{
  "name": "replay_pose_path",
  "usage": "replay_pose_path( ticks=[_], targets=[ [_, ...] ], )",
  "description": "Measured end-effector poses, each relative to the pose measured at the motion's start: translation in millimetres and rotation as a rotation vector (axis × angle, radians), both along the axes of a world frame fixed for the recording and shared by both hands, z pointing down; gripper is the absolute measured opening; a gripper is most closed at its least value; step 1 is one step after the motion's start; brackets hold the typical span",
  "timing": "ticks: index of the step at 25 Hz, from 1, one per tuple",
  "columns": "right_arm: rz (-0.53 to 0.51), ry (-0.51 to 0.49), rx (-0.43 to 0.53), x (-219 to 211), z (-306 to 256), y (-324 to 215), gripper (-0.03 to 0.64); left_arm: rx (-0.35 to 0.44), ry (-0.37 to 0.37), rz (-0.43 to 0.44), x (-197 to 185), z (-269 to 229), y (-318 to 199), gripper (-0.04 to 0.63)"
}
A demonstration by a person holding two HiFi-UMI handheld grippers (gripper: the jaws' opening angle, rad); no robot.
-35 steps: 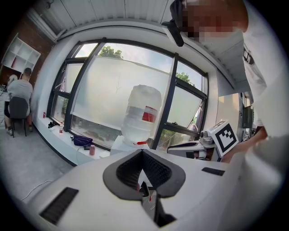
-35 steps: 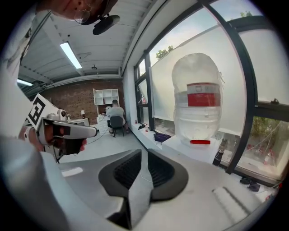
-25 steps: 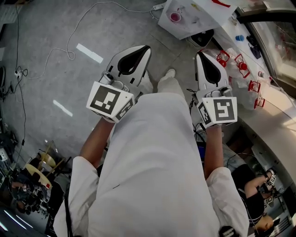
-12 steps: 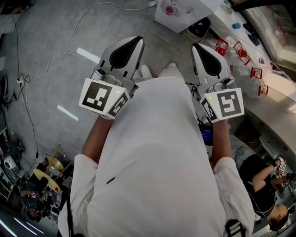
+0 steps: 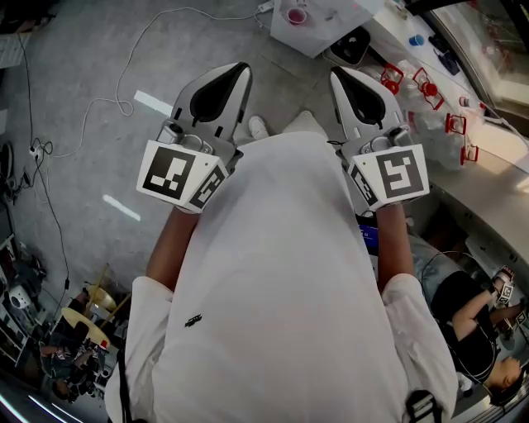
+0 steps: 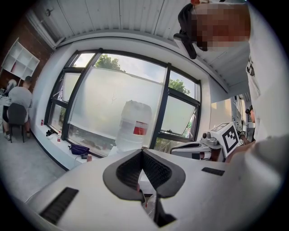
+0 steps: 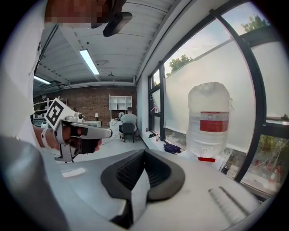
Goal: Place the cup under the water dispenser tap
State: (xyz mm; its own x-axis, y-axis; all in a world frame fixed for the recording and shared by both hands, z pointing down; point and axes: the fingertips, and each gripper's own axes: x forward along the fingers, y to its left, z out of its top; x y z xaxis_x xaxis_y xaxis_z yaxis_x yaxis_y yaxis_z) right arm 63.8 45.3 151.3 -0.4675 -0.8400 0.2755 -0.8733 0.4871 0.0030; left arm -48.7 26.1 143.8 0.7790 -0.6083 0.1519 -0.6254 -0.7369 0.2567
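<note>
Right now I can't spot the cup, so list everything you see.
large clear plastic water bottle with red label: one, clear, by the window
small pink cup: one, pink, on white table ahead
thin white cable: one, white, on grey floor, left
red clips: several, red, right counter
seated person: one, grey top, far end of room
left gripper: white, shut, empty
right gripper: white, shut, empty

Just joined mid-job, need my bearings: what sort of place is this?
Probably an open-plan lab or workshop office: a big water-dispenser bottle beside tall windows, a person seated in a chair, loose cables across the floor.
</note>
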Motion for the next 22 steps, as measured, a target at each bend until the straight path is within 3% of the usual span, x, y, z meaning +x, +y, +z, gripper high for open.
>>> replay_pose_path(
  ticks=[22],
  targets=[
    [0.044,0.006,-0.009,7,5,12,0.011,-0.019,0.003,0.034,7,3,11,0.006]
  ],
)
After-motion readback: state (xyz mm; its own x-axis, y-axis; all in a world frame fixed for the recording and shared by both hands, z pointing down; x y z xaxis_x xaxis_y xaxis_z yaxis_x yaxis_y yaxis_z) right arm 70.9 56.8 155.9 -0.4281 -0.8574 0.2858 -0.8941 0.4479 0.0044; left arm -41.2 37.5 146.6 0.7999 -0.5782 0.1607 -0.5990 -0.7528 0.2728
